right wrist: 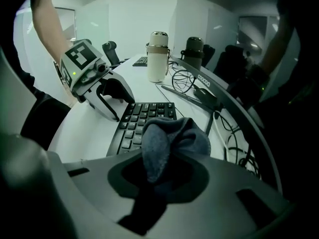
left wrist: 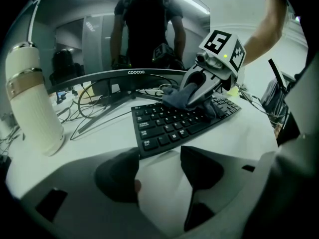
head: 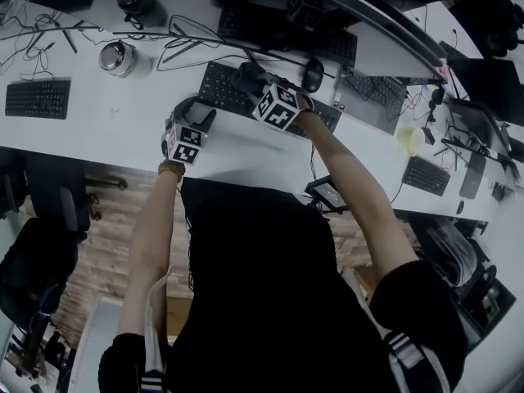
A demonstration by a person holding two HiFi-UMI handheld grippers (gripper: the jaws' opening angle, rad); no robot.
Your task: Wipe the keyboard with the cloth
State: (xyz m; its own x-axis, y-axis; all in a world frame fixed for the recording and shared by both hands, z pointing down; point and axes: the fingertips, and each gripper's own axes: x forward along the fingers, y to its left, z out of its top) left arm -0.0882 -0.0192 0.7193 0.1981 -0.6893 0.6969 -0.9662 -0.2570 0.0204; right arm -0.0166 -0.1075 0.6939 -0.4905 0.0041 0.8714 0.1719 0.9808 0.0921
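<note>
A black keyboard (head: 225, 88) (left wrist: 169, 126) (right wrist: 134, 126) lies on the white desk (head: 123, 121) in front of a curved monitor. My right gripper (head: 255, 82) (left wrist: 202, 91) (right wrist: 164, 168) is shut on a bunched grey-blue cloth (head: 247, 75) (left wrist: 182, 96) (right wrist: 172, 141) and holds it down on the keys near the keyboard's middle. My left gripper (head: 196, 117) (left wrist: 159, 171) (right wrist: 109, 101) stands open at the keyboard's left end, just short of its corner. Only bare desk shows between its jaws.
A white flask (left wrist: 32, 98) (right wrist: 158, 56) and a dark bottle (right wrist: 193, 51) stand at the left by loose cables (left wrist: 94, 101). The monitor's lower edge (left wrist: 134, 73) runs close behind the keyboard. A mouse (head: 313, 74) and further keyboards (head: 37, 98) (head: 372, 92) lie along the desk.
</note>
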